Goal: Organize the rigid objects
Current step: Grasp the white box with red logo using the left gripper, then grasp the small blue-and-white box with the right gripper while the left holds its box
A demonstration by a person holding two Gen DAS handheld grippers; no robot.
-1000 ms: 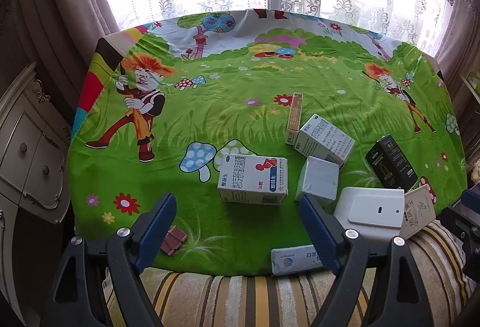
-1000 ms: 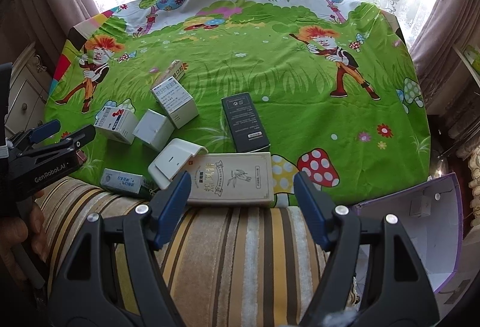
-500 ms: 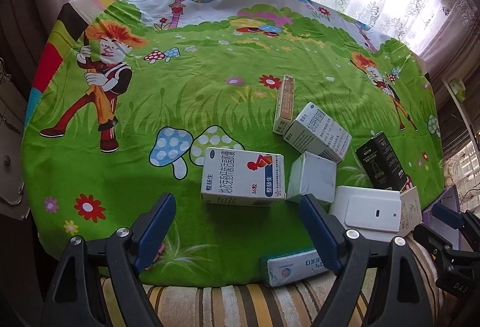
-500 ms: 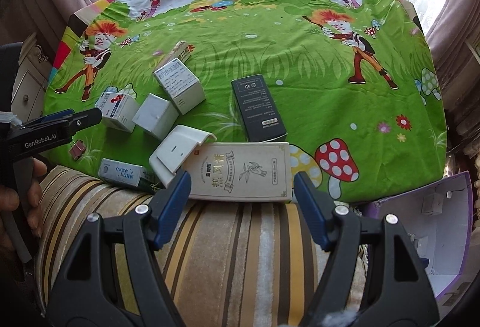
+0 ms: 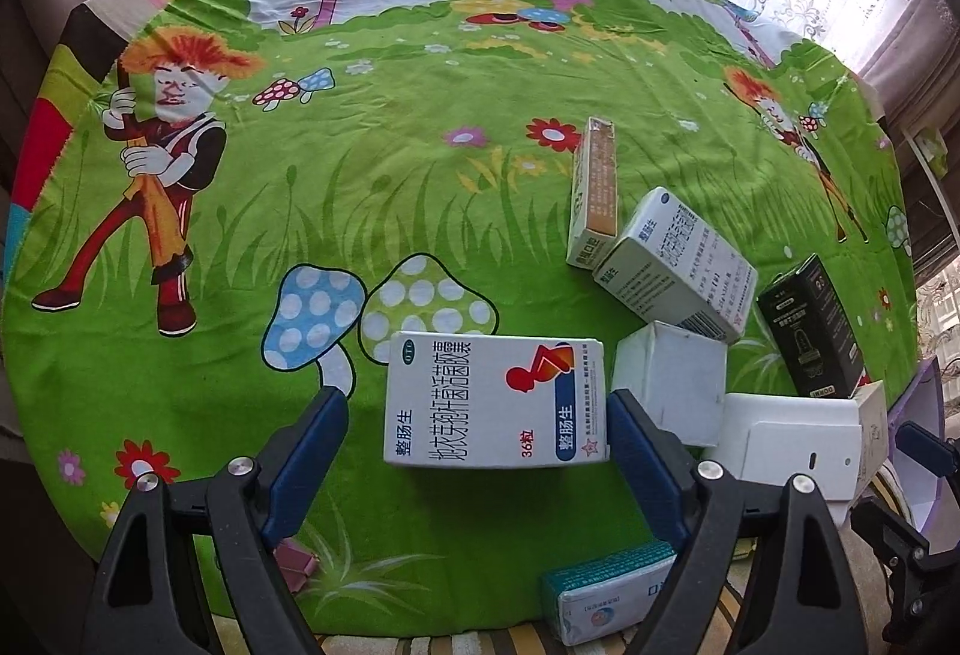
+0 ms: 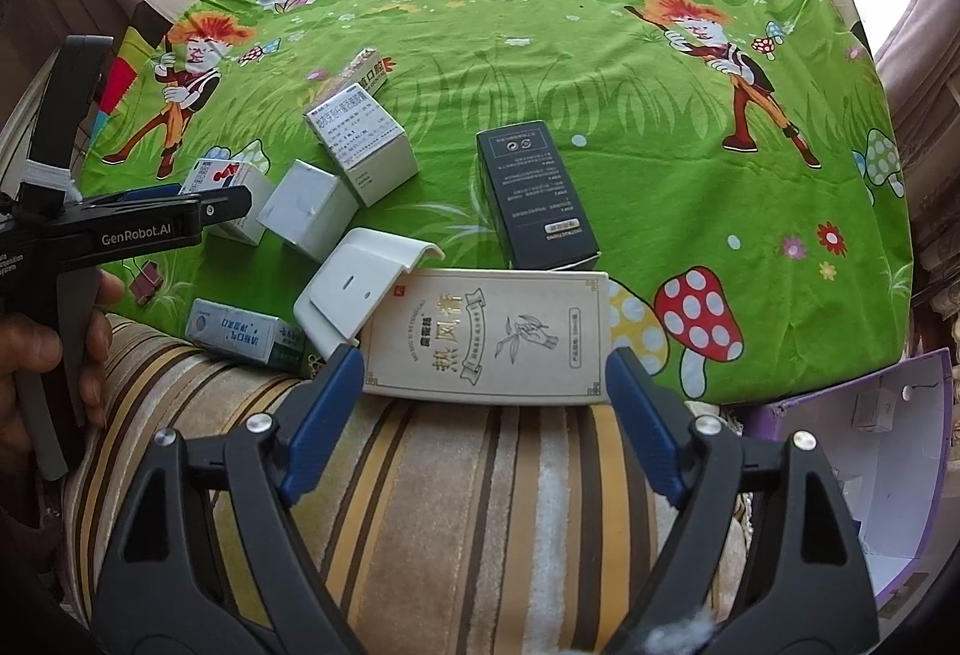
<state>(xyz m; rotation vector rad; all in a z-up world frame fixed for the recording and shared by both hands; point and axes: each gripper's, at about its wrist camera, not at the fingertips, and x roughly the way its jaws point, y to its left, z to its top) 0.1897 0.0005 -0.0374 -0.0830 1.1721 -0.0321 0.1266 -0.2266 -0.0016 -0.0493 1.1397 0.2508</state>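
On the green cartoon cloth [image 5: 420,211] a white medicine box with a red figure [image 5: 495,403] lies between the fingers of my left gripper [image 5: 474,415]. The jaws are wide and open; the right pad is close to the box's edge, the left pad stands apart. In the right wrist view a flat cream box [image 6: 486,337] lies on the cloth's near edge, its near side between the tips of my right gripper [image 6: 483,364]. These jaws are opening and the pads do not press on it.
Crowded nearby are a white cube box [image 5: 669,382], a grey-white medicine box [image 5: 678,265], a slim orange box [image 5: 594,193], a black box [image 6: 537,193], a white curved device [image 6: 360,289] and a teal box [image 6: 240,334]. A purple open carton [image 6: 870,475] stands right. Striped cushion [image 6: 480,475] lies in front.
My left gripper has come down and forward, so the red-figure box now sits between its fingers. My right gripper's jaws have widened and edged closer to the cream box.
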